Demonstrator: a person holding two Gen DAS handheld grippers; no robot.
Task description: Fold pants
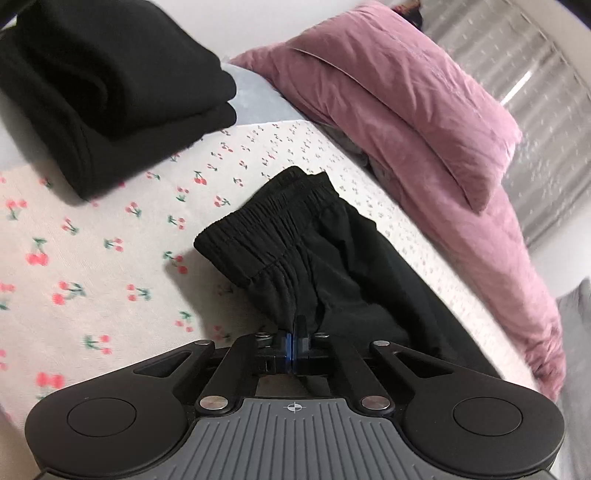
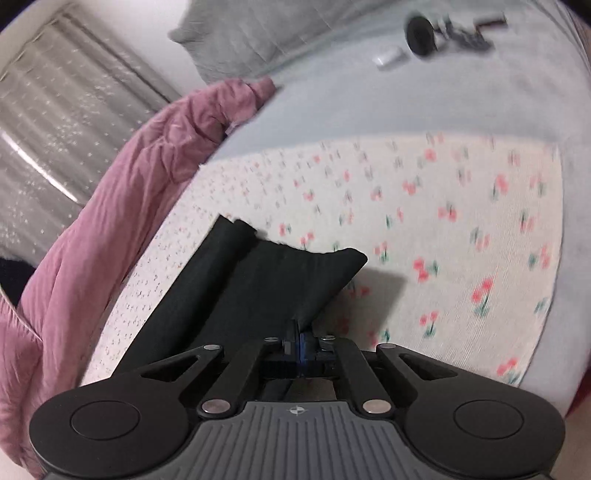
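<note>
Black pants (image 1: 295, 254) lie on a cherry-print sheet (image 1: 92, 258). In the left wrist view the gathered elastic waistband (image 1: 266, 218) is lifted, and my left gripper (image 1: 294, 332) is shut on the pants fabric just below it. In the right wrist view the leg end of the pants (image 2: 266, 273) is raised off the sheet (image 2: 461, 229), and my right gripper (image 2: 301, 332) is shut on its near edge. The hems (image 2: 236, 229) point away from me.
A stack of folded black clothes (image 1: 103, 85) sits at the far left. A pink duvet (image 1: 424, 122) runs along the bed's far side and also shows in the right wrist view (image 2: 110, 177). A grey pillow (image 2: 236, 40) and small dark objects (image 2: 443, 33) lie beyond.
</note>
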